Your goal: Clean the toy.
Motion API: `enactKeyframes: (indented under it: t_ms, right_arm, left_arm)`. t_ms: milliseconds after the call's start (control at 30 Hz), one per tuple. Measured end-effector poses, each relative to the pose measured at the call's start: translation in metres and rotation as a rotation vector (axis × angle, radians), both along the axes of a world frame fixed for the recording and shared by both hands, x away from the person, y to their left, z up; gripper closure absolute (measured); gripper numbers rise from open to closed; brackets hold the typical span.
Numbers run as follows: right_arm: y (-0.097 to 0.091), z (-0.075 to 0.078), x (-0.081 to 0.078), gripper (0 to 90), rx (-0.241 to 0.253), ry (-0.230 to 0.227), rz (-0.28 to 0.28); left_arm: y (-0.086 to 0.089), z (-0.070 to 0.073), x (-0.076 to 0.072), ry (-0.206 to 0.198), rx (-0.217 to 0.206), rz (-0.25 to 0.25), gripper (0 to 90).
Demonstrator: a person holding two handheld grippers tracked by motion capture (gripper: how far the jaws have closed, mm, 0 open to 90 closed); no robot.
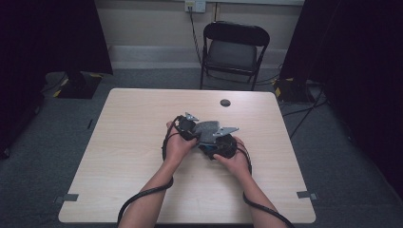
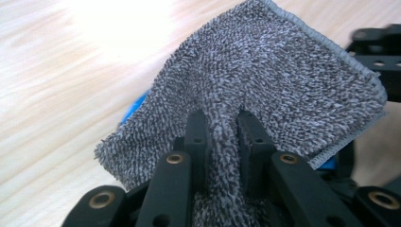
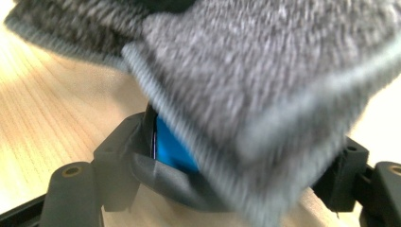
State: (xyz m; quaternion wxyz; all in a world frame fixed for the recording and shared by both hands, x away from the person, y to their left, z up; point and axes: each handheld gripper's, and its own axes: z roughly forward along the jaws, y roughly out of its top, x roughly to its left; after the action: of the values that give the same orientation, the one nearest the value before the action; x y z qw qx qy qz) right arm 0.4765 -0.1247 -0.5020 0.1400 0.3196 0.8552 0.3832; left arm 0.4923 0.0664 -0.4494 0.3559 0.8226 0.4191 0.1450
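Grey cloth (image 2: 265,80) pinched between left gripper (image 2: 222,130) jaws.

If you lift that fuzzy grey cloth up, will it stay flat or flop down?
Probably flop. The grey cloth bunches into a fold where the left gripper pinches it, so it looks soft, not stiff. It drapes over a blue thing in the right gripper view, so it likely sags. Its looped pile looks grippy, so it seems unlikely to slip.
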Motion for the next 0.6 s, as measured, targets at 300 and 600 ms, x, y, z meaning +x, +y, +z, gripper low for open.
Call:
enactKeyframes:
  t_ms: [300,600]
  right_arm:
    - [0.0,0.0,0.0,23.5,-0.001,0.0,0.001]
    - [0.0,0.0,0.0,23.5,-0.001,0.0,0.001]
  left_arm:
    - [0.011,-0.001,0.015,0.015,0.016,0.071,76.5]
    - [0.015,-0.003,0.024,0.019,0.041,0.11,76.3]
